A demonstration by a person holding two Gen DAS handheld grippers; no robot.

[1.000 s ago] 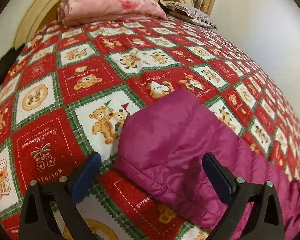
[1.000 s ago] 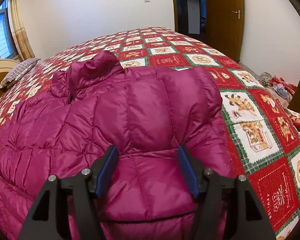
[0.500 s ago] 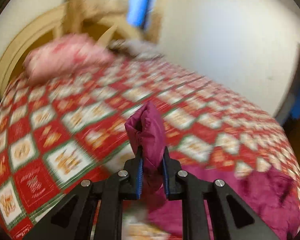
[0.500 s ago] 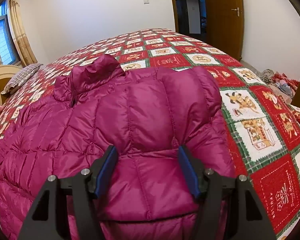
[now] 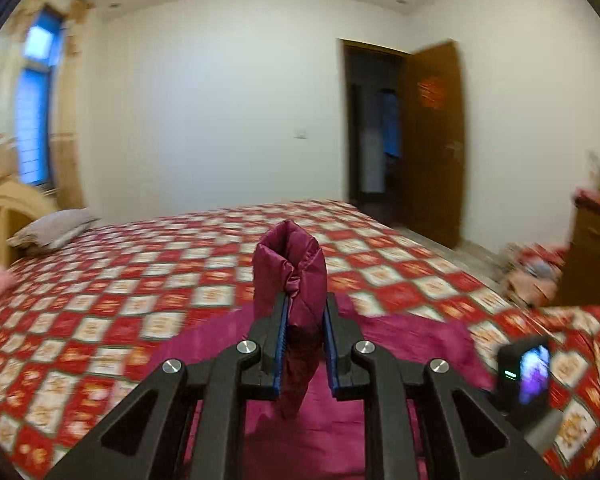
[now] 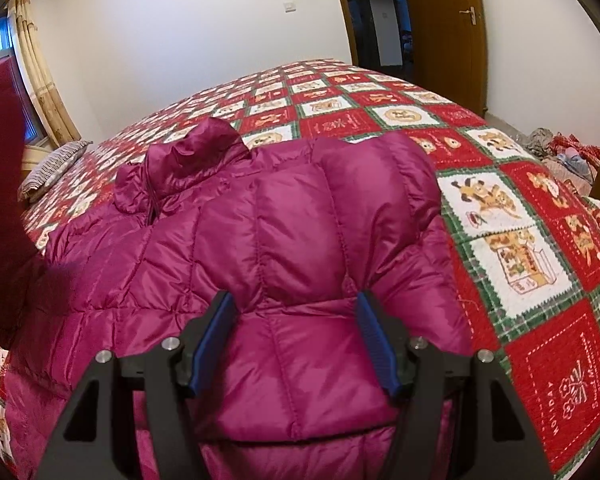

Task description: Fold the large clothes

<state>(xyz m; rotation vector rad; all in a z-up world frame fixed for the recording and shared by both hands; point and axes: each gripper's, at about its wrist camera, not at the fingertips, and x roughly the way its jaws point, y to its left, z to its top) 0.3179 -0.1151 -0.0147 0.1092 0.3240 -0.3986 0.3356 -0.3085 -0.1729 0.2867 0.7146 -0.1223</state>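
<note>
On the bed (image 6: 512, 216) lies a magenta jacket (image 6: 284, 240), spread from center toward 9 o'clock in the right wrist view. Left gripper (image 5: 303, 344) is clenched on a raised fold of the jacket. Right gripper (image 6: 296, 344) straddles the puffy sleeve, its blue pads (image 6: 374, 344) against the fabric's sides; whether it squeezes, I cannot tell.
</note>
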